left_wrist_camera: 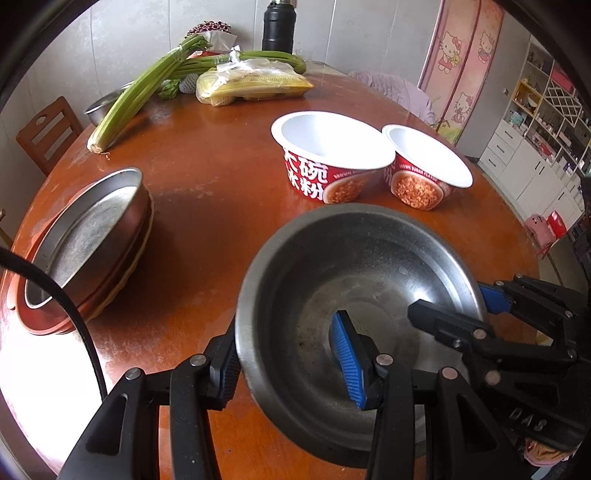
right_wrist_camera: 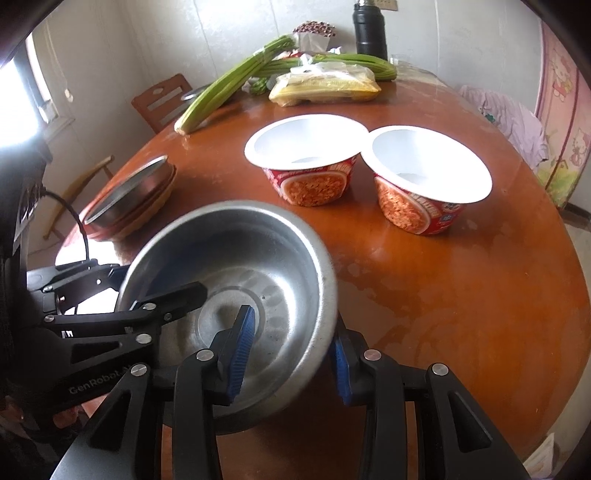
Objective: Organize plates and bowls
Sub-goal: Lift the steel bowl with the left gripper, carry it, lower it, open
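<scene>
Both grippers – left point(left_wrist_camera: 291, 369) & right point(right_wrist_camera: 291, 354) – are clamping opposite sides of the steel bowl's point(left_wrist_camera: 354, 266) rim, holding it over the table point(left_wrist_camera: 207, 166). Behind, two empty noodle cups point(left_wrist_camera: 332, 158) are sitting w/ the plate stack point(left_wrist_camera: 92, 240) off to the left – greens point(left_wrist_camera: 147, 85) are lying farthest back.

Two close downward wrist views, seemingly sharing one steel bowl point(left_wrist_camera: 354, 295).

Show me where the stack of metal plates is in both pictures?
Left wrist view: the stack of shallow round metal plates sits at the left edge, on the round brown table.
Right wrist view: the stack sits left of centre, farther away.
Shared landmark: the tall black flask by the back wall.
</scene>
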Available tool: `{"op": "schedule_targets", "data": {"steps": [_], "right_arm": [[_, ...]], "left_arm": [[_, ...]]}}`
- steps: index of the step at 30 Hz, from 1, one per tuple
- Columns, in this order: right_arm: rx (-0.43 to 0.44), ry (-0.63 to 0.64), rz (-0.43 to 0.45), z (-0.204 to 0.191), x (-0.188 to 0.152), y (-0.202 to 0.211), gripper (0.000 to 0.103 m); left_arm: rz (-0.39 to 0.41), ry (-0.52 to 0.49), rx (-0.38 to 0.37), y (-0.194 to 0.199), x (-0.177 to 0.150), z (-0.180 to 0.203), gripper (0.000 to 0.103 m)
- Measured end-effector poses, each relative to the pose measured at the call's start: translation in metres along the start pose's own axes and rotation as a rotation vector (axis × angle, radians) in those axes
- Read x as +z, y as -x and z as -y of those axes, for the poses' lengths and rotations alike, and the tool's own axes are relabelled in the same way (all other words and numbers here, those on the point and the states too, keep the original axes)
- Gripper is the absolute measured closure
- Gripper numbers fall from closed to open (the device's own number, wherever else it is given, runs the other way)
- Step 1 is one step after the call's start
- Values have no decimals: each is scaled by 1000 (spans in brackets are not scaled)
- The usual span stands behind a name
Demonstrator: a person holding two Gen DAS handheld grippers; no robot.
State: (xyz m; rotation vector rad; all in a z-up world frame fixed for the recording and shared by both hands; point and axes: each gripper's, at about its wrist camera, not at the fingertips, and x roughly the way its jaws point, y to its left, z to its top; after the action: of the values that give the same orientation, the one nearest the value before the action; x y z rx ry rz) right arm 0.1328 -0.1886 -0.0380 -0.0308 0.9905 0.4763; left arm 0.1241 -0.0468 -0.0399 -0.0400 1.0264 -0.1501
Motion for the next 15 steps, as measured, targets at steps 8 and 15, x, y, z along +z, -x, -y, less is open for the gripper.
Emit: {"op": "schedule_targets", "data": {"steps": [8, 15], "right_arm": [[4, -31, 7, 10, 2, 3, 63], [-1, -36, 26, 15, 4, 9, 63]], "left_arm": [[25, 22, -3, 10, 2, -7, 57], [32, 13, -22, 18, 6, -1, 56]]}}
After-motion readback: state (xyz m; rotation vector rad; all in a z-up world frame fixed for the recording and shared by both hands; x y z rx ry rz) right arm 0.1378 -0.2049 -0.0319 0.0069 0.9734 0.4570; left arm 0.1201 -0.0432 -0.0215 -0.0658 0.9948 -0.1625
